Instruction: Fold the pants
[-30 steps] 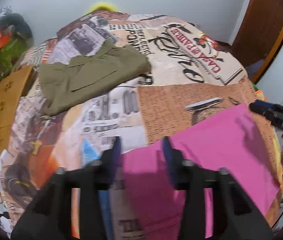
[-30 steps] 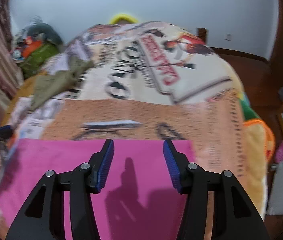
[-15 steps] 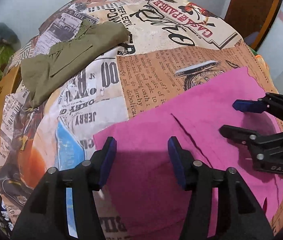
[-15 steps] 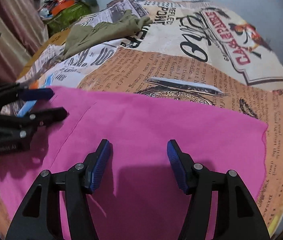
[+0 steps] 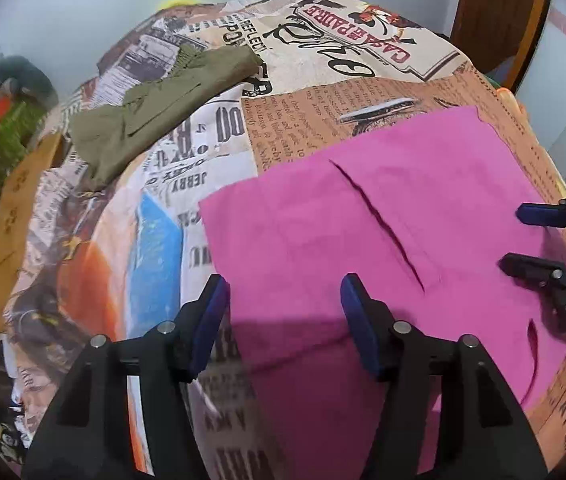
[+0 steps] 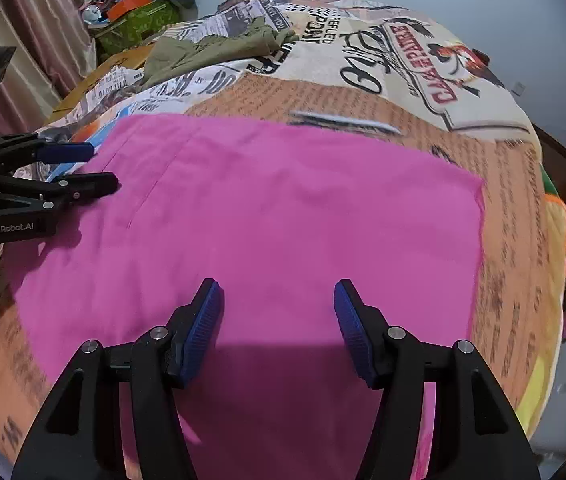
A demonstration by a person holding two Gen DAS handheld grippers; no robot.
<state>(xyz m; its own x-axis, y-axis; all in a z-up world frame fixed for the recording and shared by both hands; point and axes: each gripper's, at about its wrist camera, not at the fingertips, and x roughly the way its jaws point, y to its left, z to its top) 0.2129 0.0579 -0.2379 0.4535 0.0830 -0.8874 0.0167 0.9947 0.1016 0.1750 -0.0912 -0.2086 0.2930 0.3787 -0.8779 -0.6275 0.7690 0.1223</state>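
Lying flat on the printed bedspread [image 6: 423, 92], the pink pants [image 6: 283, 216] look already doubled into a broad rectangle, so I judge at least one more fold remains. Both the left tongs [image 5: 285, 312] and right tongs [image 6: 279, 316] hover over them released, grasping nothing. Their near edge is hidden beneath the tongs in both views, so waistband and leg ends cannot be told apart.

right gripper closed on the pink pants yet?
No. The right gripper hangs open above the pink pants, its blue pads wide apart with no cloth between them.
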